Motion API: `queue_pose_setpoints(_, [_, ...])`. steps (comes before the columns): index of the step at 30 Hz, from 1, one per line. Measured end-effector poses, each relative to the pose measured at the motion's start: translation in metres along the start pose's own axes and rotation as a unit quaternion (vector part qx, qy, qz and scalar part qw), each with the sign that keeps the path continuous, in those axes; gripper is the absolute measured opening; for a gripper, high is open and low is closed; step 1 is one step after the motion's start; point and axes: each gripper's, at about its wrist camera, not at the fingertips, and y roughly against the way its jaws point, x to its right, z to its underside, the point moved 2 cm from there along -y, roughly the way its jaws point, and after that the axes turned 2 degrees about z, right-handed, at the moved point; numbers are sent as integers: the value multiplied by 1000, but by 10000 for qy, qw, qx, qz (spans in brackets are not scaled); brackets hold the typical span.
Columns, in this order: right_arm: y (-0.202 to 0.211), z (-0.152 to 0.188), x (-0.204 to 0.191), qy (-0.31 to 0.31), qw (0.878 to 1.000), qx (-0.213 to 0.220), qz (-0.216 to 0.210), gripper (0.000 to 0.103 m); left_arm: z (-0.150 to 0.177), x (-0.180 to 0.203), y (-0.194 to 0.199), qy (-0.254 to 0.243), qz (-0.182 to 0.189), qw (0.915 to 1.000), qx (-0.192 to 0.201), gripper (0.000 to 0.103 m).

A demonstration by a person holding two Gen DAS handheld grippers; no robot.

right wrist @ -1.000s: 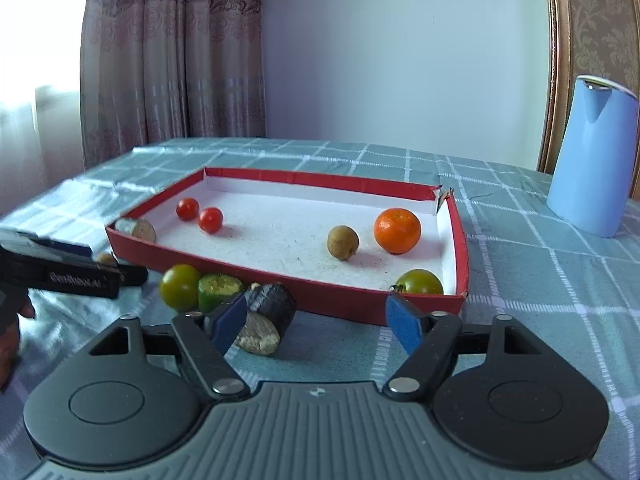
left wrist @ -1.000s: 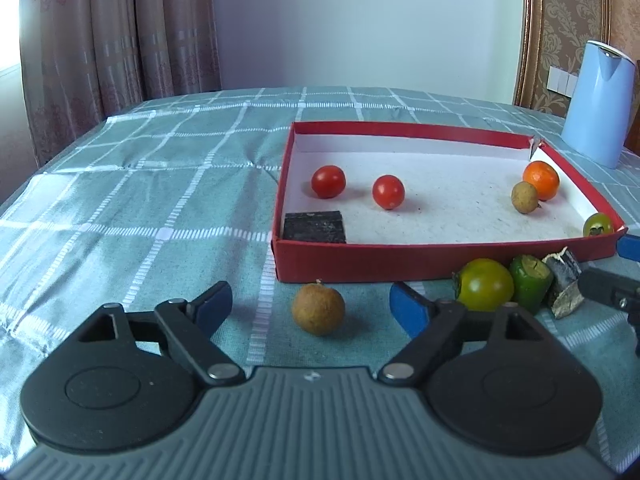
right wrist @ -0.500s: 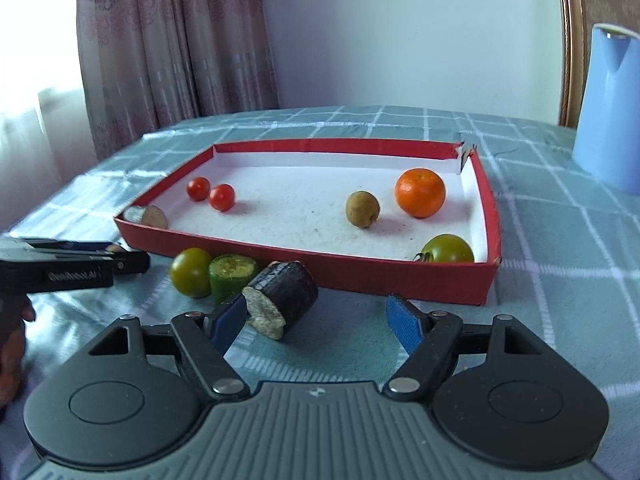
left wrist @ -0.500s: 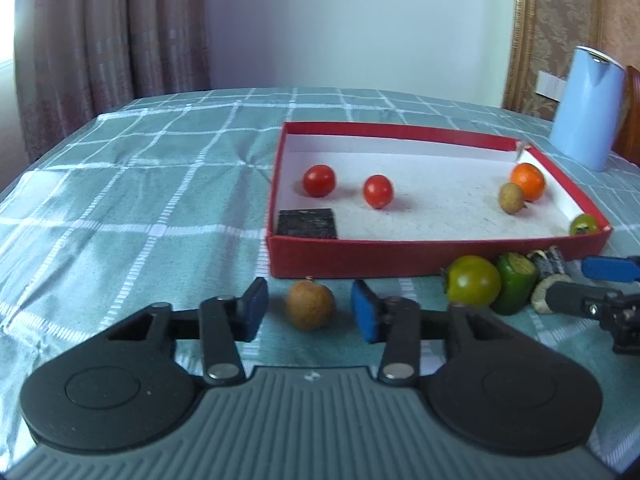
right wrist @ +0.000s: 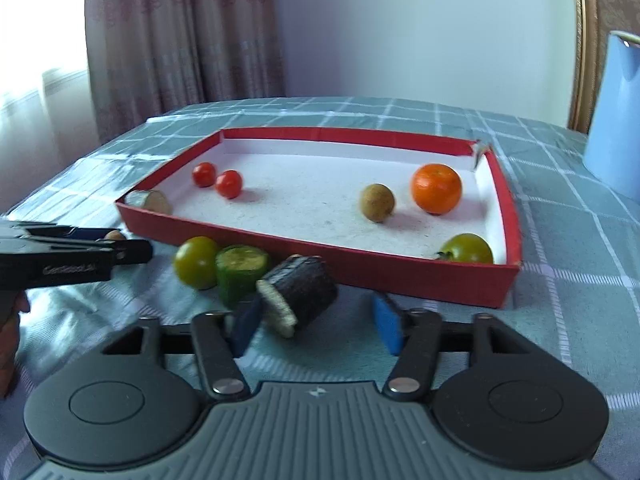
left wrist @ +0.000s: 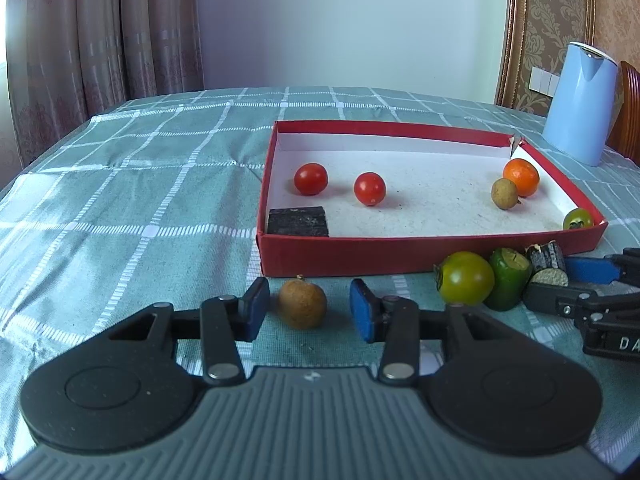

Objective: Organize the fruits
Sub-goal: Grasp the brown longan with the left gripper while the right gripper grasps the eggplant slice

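Narrowing lately, left gripper (left wrist: 309, 307) brackets one longan (left wrist: 302, 309), right gripper (right wrist: 316, 325) one dark chunk (right wrist: 306, 290), neither pinching (red box (left wrist: 400, 258) holds six).

This is a room in a home, likely a dining or living room. The desk (left wrist: 168, 184) ahead of the tool wears a teal checked cloth, as a family table would. Beyond it, far to the tool's left, heavy patterned curtains (left wrist: 100, 28) hang beside a bright window. To the far right stand a gold-framed panel of ornate wallpaper (left wrist: 556, 20), a light switch (left wrist: 545, 80), a blue kettle (left wrist: 580, 100) and the edge of a wooden chair (left wrist: 629, 112). A plain pale wall (left wrist: 344, 20) fills the middle.
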Motion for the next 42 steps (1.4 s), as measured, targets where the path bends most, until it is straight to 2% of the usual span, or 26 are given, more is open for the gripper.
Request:
queue_pose_setpoints(1, [0,0,-2,58,10000,-2,8,41,0,0,0,-10,2,10000,-2,43])
queue_pose_setpoints(2, [0,1,-2,78,10000,2,18,38,0,1,0,-19,-5,10000,-2,43])
queue_pose_setpoints(16, [13,3,10,-238,9995,212,76,36,0,1,-1,-14,-3,10000,1,43])
queue_pose_setpoints(20, [6,3,10,-214,9998,1,39,37,0,1,0,-23,7,10000,0,43])
queue_pose_setpoints(22, [7,3,8,-157,9999,39,33,39,0,1,-1,-29,8,10000,-4,45])
queue_pose_setpoints(25, [3,1,5,-93,10000,-15,-20,58,0,2,-1,-48,31,10000,-11,48])
queue_pose_setpoints(30, [-1,-2,7,-89,9999,-9,-61,60,-1,2,-1,-51,39,10000,-12,48])
queue_pose_setpoints(31, [-1,-2,8,-83,10000,-1,-9,55,-1,2,-1,-50,40,10000,-11,48])
queue_pose_setpoints(32, [0,-2,8,-50,10000,3,61,41,-1,2,-1,-46,43,10000,-11,48])
queue_pose_setpoints(42, [5,1,8,23,9999,39,100,40,0,-2,1,48,118,9999,34,44])
